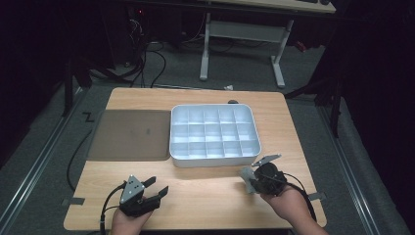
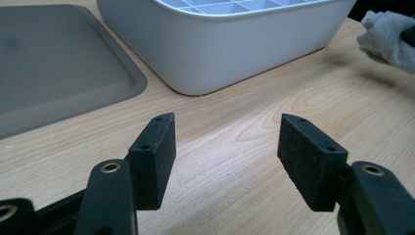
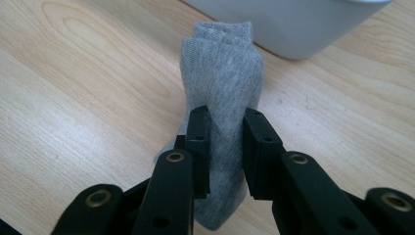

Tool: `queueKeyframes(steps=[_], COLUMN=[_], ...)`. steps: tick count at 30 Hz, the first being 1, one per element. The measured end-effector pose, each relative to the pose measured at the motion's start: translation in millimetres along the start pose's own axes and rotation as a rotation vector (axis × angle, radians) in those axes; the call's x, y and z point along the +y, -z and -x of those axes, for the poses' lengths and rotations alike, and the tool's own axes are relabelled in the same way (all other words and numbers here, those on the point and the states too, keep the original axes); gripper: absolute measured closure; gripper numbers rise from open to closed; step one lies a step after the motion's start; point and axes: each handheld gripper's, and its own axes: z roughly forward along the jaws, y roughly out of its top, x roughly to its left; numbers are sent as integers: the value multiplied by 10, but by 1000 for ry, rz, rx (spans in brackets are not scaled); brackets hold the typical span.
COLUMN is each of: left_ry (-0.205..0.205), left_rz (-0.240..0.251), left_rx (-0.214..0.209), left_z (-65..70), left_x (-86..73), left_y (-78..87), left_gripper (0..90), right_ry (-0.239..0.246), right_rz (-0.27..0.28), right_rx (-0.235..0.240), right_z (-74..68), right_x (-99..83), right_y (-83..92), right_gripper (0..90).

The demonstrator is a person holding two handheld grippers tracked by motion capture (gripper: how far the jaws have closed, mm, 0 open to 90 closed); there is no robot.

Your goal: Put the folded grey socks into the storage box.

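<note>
Grey sock (image 3: pixel 220 88), one only, folded, clamped between both pads of the right gripper (image 3: pixel 226 147) and sticking out ahead of the jaws, with its lower end hanging under them. Close up in the right gripper view: knitted cloth squeezed narrow by the pads, wooden table (image 3: pixel 88 98) below, corner of the white divided box (image 3: pixel 293 24) just beyond the sock's tip. Small and partly hidden in the high view: sock (image 1: pixel 247 180) at the left of the right gripper (image 1: pixel 254 178), near the front edge of the box (image 1: pixel 213 132). Seen from the side in the left gripper view: sock (image 2: pixel 389 36) far off at the upper right, past the box wall (image 2: pixel 220 44). Left gripper (image 2: pixel 227 152) with jaws wide apart, nothing between them, bare table (image 2: pixel 235 132) under them. Counted: two grippers, left gripper (image 1: pixel 150 191) at the near left, one box with fifteen compartments visible from above, one flat grey tray (image 1: pixel 129 134) touching the box on its left side, one table (image 1: pixel 205 191).
</note>
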Motion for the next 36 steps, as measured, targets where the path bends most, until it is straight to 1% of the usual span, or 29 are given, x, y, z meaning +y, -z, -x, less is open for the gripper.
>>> queueKeyframes(steps=[3, 4, 5, 6, 9, 14, 16, 18, 19, 20, 21, 24, 29, 36], left_ry=[2, 2, 1, 1, -2, 8, 8, 11, 9, 9, 13, 13, 9, 10], left_rz=[-13, -13, -24, -24, -33, -25, -27, -21, -21, -21, -18, -23, -27, -35], left_rx=[-12, -12, -10, -8, -18, -21, -22, -23, -26, -26, -28, -34, -35, -39], left_z=[-4, -4, -4, -3, 0, 13, 14, 7, -4, -4, -9, -6, 1, -6], left_x=[-5, -5, -10, -15, -14, -18, -22, -19, -13, -13, -15, -18, -22, -27], left_y=[-12, -12, -19, -17, -18, -8, 4, 13, 21, 21, 16, 15, 18, 7], left_gripper=[392, 386, 378, 370, 369, 369, 369, 369, 369, 369, 369, 369, 369, 369], right_ry=[-2, -7, -3, -13, -16, -12, -21, -21, -19, -19, -17, -26, -14, -30], right_rz=[5, 7, 11, 14, 31, 49, 54, 57, 59, 59, 63, 60, 58, 52], right_rx=[1, 1, 0, 0, -1, 1, 8, 7, 9, 9, 5, 3, -10, -13], right_z=[28, 39, 57, 64, 96, 130, 164, 175, 202, 202, 218, 241, 269, 351], right_x=[44, 62, 81, 100, 157, 237, 302, 324, 371, 371, 415, 473, 571, 702], right_y=[41, 58, 76, 97, 162, 244, 300, 317, 348, 348, 369, 382, 391, 414], right_gripper=[760, 760, 760, 760, 760, 760, 760, 760, 760, 760, 760, 760, 760, 760])
